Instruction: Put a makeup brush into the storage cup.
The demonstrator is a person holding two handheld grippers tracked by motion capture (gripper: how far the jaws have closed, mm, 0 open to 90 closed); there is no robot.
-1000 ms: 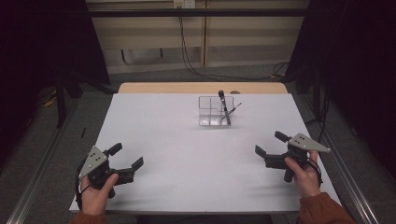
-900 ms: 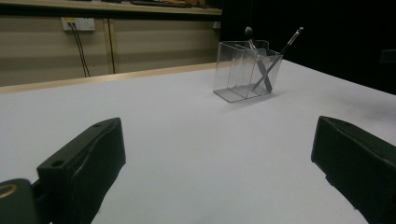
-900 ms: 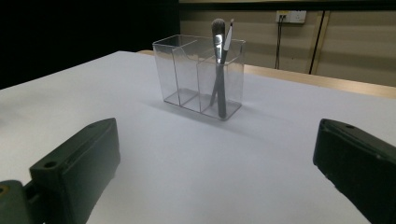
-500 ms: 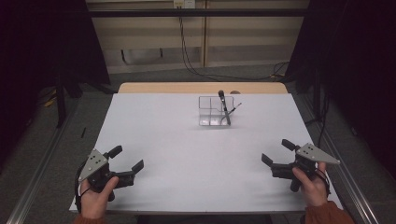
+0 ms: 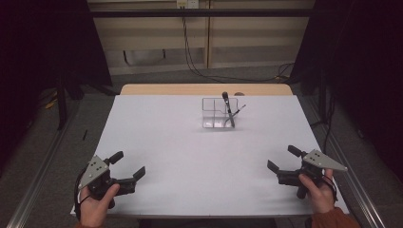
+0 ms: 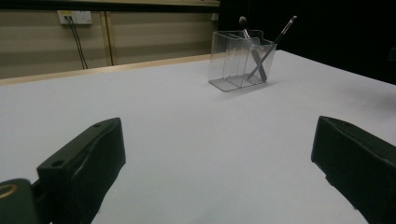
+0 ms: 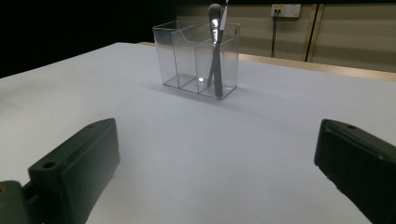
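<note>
We have a white surface [image 5: 190, 156] with a clear organizer [image 5: 217, 113] standing upright toward the far edge, a bit right of center. It's split into compartments; two slim items stand in the right-hand end compartment as seen from the high view: a dark-tipped brush [image 5: 227, 107] and a thinner stick-like tool [image 5: 237, 112], leaning across each other. The other compartments look bare from the right claw view, where the organizer [image 7: 196, 58] sits dead ahead and the brush [image 7: 215, 46] is in the section nearest the right end. From the left claw view the organizer [image 6: 240, 59] sits ahead and to the right, with brush head [image 6: 243, 21] and thin tool [image 6: 280, 37] poking above the rim. Left claw [image 5: 127, 166] is at the near-left corner of the surface, held in the person's left hand [image 5: 97, 204], jaws spread wide, nothing between them, grey plate on top. Right claw [image 5: 283, 158] is near the near-right edge, held in the right hand [image 5: 318, 192], jaws also spread apart and gripping nothing. Both claws are well apart from the organizer and from each other, low over the surface; we can't tell whether they touch it. Cables [image 5: 190, 52] run down the back wall behind the surface.
</note>
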